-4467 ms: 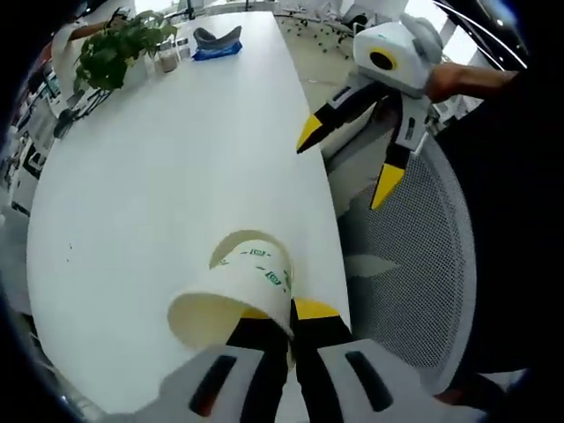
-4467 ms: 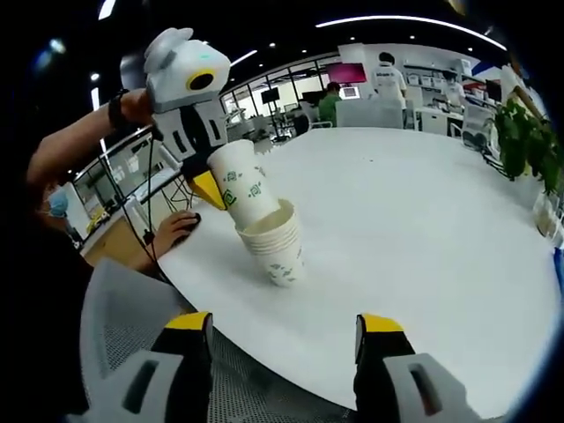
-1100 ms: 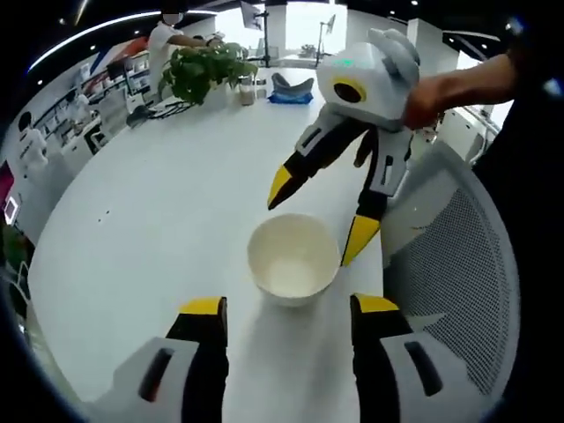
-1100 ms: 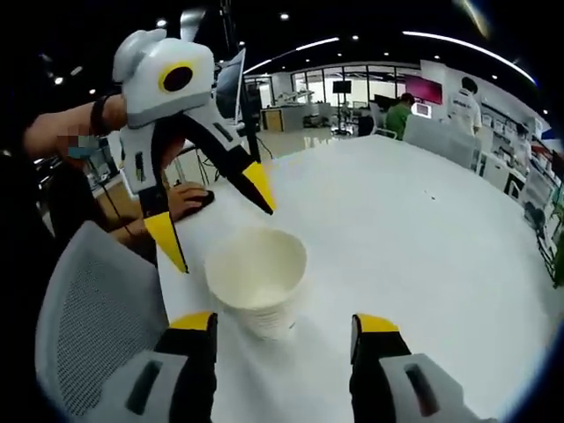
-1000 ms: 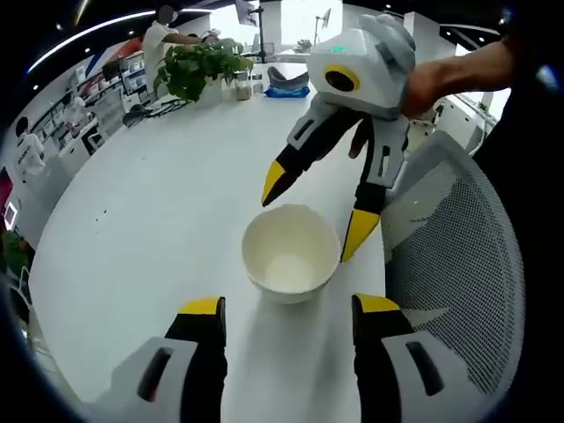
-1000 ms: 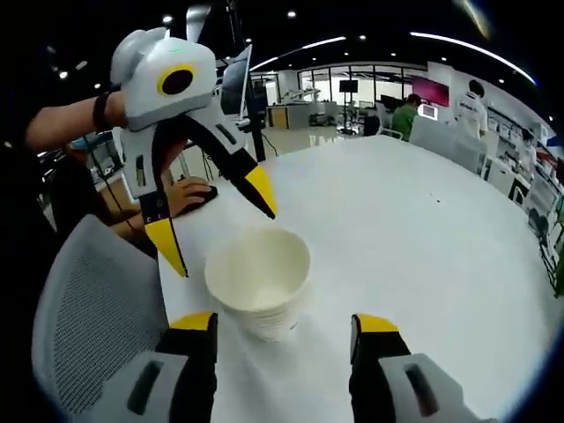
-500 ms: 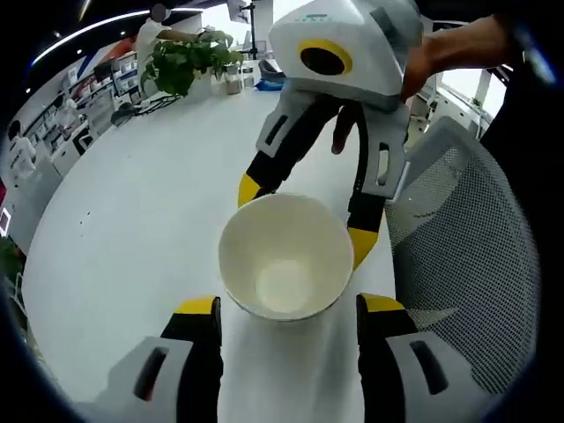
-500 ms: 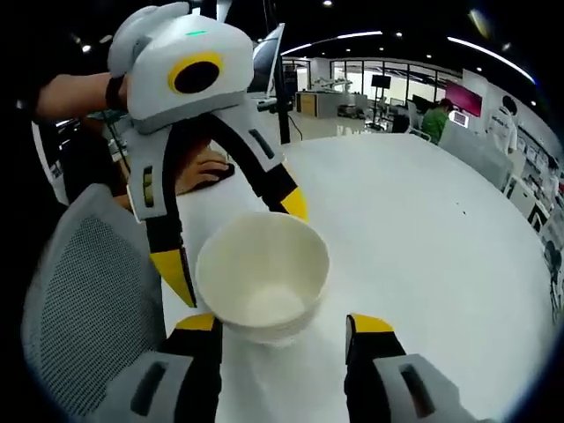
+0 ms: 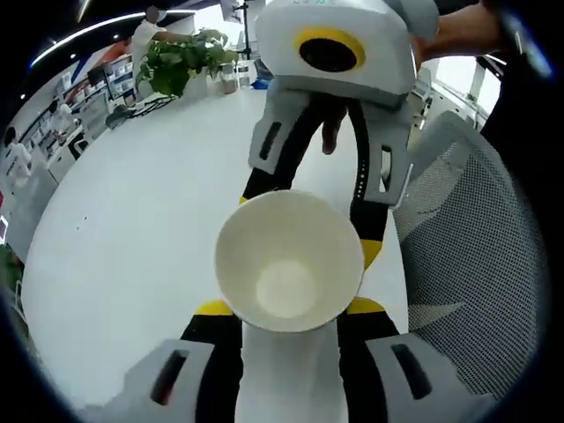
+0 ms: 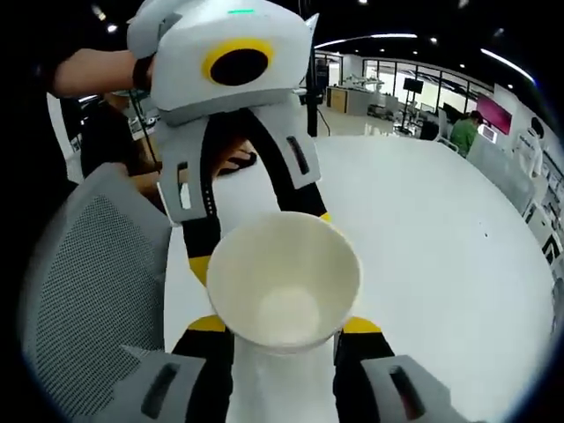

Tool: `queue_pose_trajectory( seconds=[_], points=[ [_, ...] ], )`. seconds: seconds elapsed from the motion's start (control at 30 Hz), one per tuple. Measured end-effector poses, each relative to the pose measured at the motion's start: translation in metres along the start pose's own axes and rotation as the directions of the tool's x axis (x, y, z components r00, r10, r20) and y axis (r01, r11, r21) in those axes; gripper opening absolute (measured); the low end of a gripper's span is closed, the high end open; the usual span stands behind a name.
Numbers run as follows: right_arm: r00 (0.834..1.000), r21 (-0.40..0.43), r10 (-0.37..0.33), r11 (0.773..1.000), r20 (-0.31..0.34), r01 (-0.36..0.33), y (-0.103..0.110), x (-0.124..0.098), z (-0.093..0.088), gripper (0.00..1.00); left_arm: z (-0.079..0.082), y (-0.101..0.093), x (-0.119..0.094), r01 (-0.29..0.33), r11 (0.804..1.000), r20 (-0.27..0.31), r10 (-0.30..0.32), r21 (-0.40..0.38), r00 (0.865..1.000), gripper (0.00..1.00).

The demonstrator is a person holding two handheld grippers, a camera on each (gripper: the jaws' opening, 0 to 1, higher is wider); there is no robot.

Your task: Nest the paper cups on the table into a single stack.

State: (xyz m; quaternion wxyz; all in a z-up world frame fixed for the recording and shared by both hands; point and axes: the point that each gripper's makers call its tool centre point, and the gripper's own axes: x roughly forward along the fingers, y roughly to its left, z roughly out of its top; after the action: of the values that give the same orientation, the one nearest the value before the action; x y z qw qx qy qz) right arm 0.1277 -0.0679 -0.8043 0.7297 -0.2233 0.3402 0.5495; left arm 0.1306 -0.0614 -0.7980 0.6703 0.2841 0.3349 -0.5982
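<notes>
The stack of paper cups (image 9: 289, 261) stood upright on the white table (image 9: 132, 220), close to the table's edge and beside a grey mesh chair (image 9: 467, 264), and both tools had it between their jaws from opposite sides. In the left gripper view the left gripper (image 9: 289, 310) had its yellow-tipped jaws set either side of the stack just under the rim; they sat close against the cup wall, though the wide rim hid the contact itself (so whether they truly pinched it could not be told). Across the stack in that view the right gripper (image 9: 304, 225) reached down, its jaws straddling the far side of the cups, one yellow tip showing past the rim on the right. In the right gripper view the same stack of paper cups (image 10: 284, 280) sat between the right gripper (image 10: 284, 326) jaws, again near the wall below the rim with the touch hidden, while the left gripper (image 10: 256, 238) stood behind it, held by a hand (image 10: 106, 70). The top cup's inside was plain white. At the far end of the table stood a potted plant (image 9: 181, 63).
</notes>
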Motion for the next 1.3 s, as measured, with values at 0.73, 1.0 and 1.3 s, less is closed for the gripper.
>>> queue_pose_trajectory(
  seconds=[0.73, 1.0, 1.3],
  points=[
    [0.999, -0.069, -0.031, 0.997, 0.020, 0.032, -0.099, 0.015, 0.055, 0.42, 0.004, 0.114, -0.020, -0.118, 0.992, 0.018, 0.119, -0.044, 0.993, 0.39],
    [1.000, -0.063, -0.010, 0.998, -0.006, 0.009, -0.120, 0.024, 0.059, 0.42, 0.000, 0.139, -0.016, -0.125, 0.988, 0.025, 0.128, -0.091, 0.991, 0.39],
    [0.999, -0.040, 0.014, 0.999, -0.037, -0.015, -0.125, 0.033, 0.049, 0.43, -0.001, 0.143, -0.006, -0.100, 0.985, 0.036, 0.106, -0.139, 0.994, 0.39]
  ],
)
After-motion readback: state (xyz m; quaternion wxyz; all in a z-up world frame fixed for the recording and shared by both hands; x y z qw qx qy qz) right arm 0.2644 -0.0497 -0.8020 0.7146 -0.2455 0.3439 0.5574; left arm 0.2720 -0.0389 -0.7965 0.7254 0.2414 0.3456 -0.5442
